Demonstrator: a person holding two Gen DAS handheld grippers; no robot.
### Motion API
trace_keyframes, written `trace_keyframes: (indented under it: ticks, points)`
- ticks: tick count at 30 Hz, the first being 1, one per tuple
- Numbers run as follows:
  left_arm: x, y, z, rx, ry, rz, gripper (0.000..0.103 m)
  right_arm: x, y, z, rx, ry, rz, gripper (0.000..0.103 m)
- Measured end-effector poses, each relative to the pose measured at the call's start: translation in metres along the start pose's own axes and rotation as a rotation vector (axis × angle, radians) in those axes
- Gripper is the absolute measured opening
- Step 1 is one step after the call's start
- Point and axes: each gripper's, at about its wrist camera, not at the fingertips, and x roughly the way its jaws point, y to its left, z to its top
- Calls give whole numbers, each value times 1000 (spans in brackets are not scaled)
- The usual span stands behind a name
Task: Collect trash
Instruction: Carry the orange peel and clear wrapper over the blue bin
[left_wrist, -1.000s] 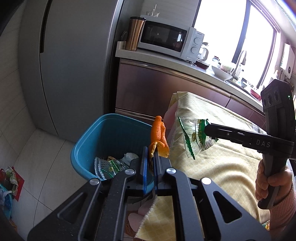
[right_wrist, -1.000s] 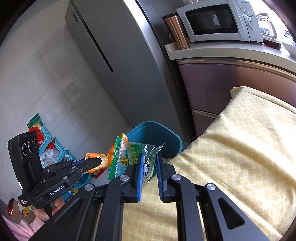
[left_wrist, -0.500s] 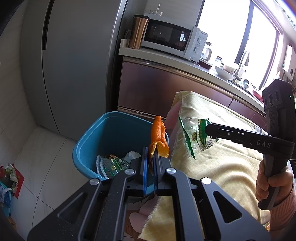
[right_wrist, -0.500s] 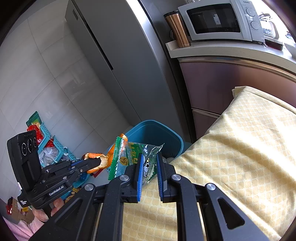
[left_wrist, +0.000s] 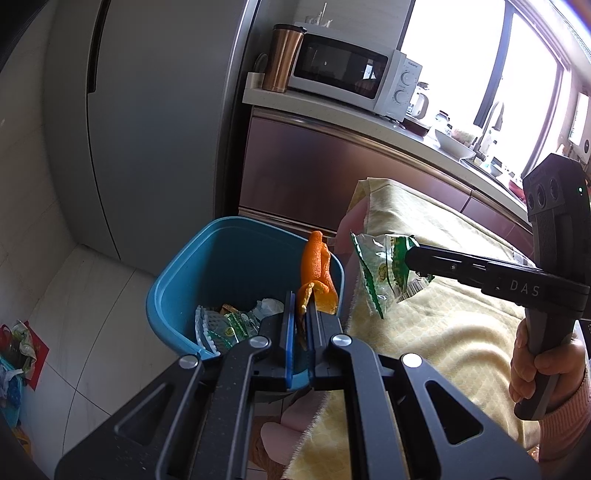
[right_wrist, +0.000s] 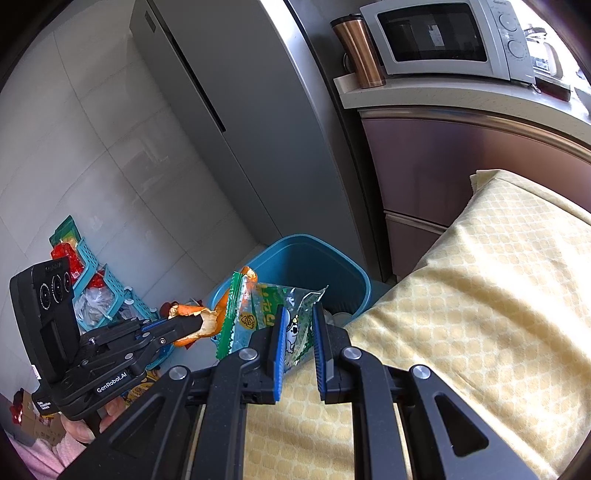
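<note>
My left gripper (left_wrist: 301, 308) is shut on a curled orange peel (left_wrist: 317, 271), held over the near rim of a blue bin (left_wrist: 173, 291) that has wrappers and paper inside. In the right wrist view the same left gripper (right_wrist: 199, 325) holds the peel (right_wrist: 207, 323) in front of the bin (right_wrist: 354, 275). My right gripper (right_wrist: 297, 319) is shut on a clear and green snack wrapper (right_wrist: 264, 308) at the edge of the yellow cloth table (right_wrist: 480, 295), next to the bin. In the left wrist view the right gripper (left_wrist: 410, 254) and wrapper (left_wrist: 382, 273) hang just right of the bin.
A grey fridge (left_wrist: 155, 122) stands behind the bin. The counter (left_wrist: 332, 110) carries a microwave (left_wrist: 351, 74) and a copper tumbler (left_wrist: 282, 59). A teal basket (right_wrist: 107, 291) with packets sits on the floor at the left. A hand (left_wrist: 539, 365) grips the right handle.
</note>
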Motion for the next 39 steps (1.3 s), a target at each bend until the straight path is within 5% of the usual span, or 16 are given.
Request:
trace_keyframes:
  ticks: [39]
  points:
    - [18,9,2,-24,16,21,5,39,3,3,-28,61,-41,12]
